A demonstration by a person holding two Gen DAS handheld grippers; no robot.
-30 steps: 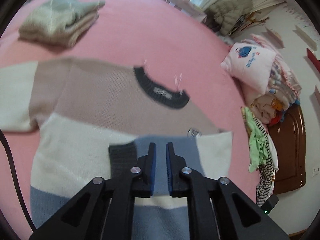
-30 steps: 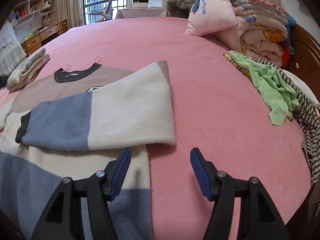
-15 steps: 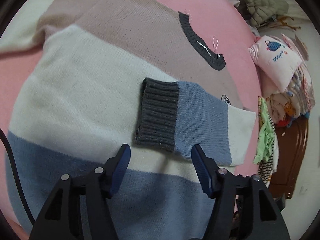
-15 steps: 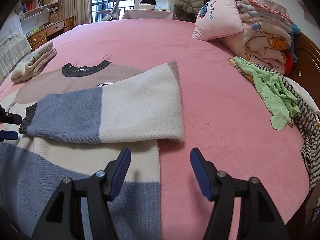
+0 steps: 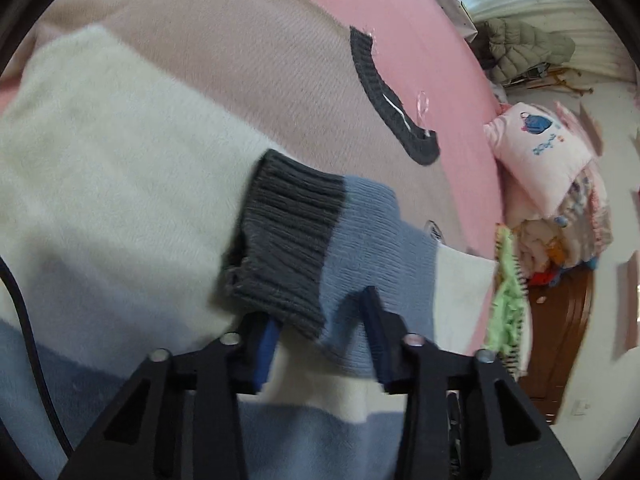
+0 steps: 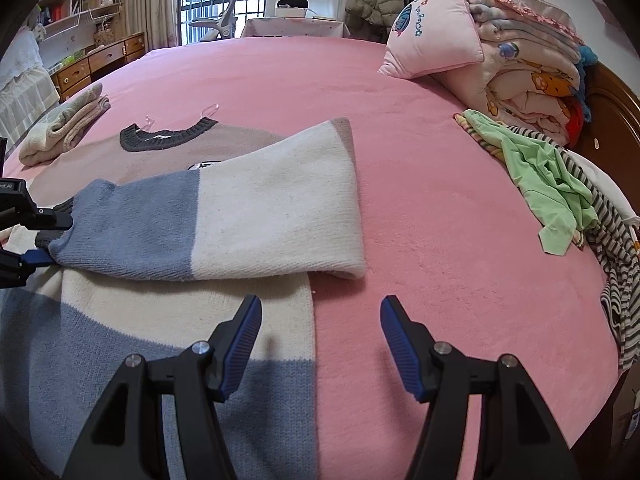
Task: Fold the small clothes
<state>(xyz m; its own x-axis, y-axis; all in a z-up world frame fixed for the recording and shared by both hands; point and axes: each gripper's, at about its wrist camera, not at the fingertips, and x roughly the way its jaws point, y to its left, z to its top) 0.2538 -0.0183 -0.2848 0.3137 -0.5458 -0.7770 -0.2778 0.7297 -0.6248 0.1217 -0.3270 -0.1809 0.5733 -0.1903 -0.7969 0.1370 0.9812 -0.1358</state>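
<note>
Your left gripper (image 5: 320, 322) sits right at the end of the sweater's (image 6: 132, 328) folded sleeve (image 6: 224, 220), with the dark ribbed cuff (image 5: 288, 248) and the blue band lying between its two fingers. The jaws are closing around that sleeve end; the cloth bunches between the pads, but you cannot tell whether they already press on it.

Your right gripper (image 6: 320, 340) hangs over the sweater's side edge, below the sleeve's fold, its jaws standing wide apart with nothing between them. One finger is above the cream and blue knit, the other above the pink bedspread (image 6: 440, 220).

The sweater lies flat on the bedspread, neck hole (image 6: 168, 136) pointing away from you. It is knitted in bands: beige at the shoulders, cream across the chest, blue at the hem. The sleeve is laid across the chest, cream near the fold, then blue, then the dark cuff.

Beyond the sweater's neck a folded garment (image 6: 64, 128) rests near the bed's edge.
</note>
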